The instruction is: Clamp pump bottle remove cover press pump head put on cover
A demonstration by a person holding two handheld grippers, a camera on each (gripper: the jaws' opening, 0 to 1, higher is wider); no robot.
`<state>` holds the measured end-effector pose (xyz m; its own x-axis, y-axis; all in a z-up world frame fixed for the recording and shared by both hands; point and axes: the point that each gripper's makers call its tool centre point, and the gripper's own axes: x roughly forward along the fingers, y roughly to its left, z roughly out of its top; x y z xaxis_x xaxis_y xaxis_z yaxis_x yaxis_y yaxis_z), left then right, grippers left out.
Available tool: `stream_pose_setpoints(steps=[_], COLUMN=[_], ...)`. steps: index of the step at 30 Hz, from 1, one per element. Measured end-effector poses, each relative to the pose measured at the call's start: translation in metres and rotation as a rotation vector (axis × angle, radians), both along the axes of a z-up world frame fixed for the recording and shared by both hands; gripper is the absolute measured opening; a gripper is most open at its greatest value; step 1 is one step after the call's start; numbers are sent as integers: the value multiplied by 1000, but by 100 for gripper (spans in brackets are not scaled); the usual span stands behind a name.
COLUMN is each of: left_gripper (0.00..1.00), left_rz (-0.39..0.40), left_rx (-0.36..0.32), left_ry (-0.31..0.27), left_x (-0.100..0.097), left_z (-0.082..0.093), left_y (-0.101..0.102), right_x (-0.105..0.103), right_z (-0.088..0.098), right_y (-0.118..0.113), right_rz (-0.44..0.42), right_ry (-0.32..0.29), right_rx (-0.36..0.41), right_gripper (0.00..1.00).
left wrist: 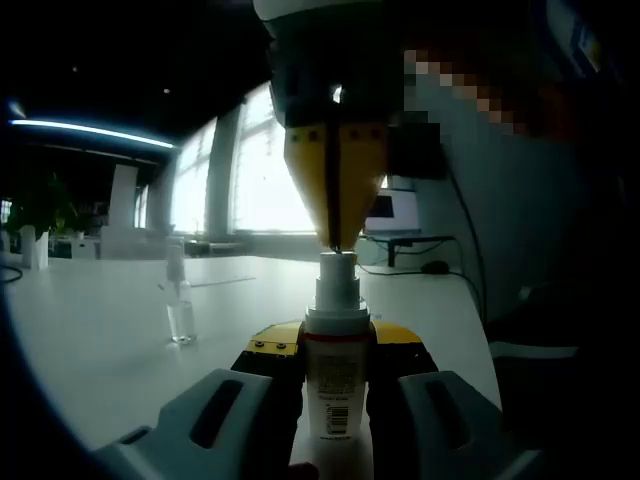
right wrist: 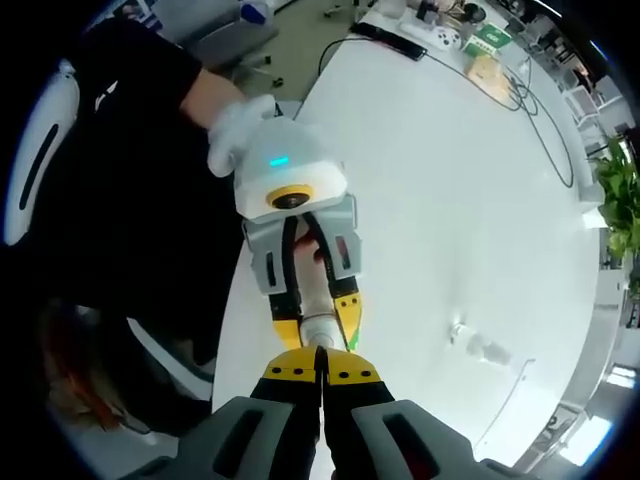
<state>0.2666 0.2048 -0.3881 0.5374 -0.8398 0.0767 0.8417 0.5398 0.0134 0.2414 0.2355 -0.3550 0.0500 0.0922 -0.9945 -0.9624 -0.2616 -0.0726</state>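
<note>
A white pump bottle with a printed label stands upright, and my left gripper is shut on its body. My right gripper comes down from above, shut with nothing between its yellow tips, which rest on the pump head. In the right gripper view I look straight down: my right gripper is over the bottle's white top, held in the left gripper by a gloved hand. The clear cover sits apart on the white table, also the clear cover.
The white table stretches away with cables and small items at its far end. A plant stands past its edge. A monitor stands by bright windows. A person in dark clothes stands beside the table edge.
</note>
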Motion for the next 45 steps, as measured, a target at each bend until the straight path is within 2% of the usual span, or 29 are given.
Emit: stream_pose_setpoints(steps=[45], left_gripper=[14], left_rz=[1], left_rx=[1], left_ry=[-1], left_x=[0], left_z=[0], left_y=[0], right_x=[0], right_z=[0], right_y=[0], right_rz=[3], right_ry=[-1], right_rx=[0], right_gripper=[0])
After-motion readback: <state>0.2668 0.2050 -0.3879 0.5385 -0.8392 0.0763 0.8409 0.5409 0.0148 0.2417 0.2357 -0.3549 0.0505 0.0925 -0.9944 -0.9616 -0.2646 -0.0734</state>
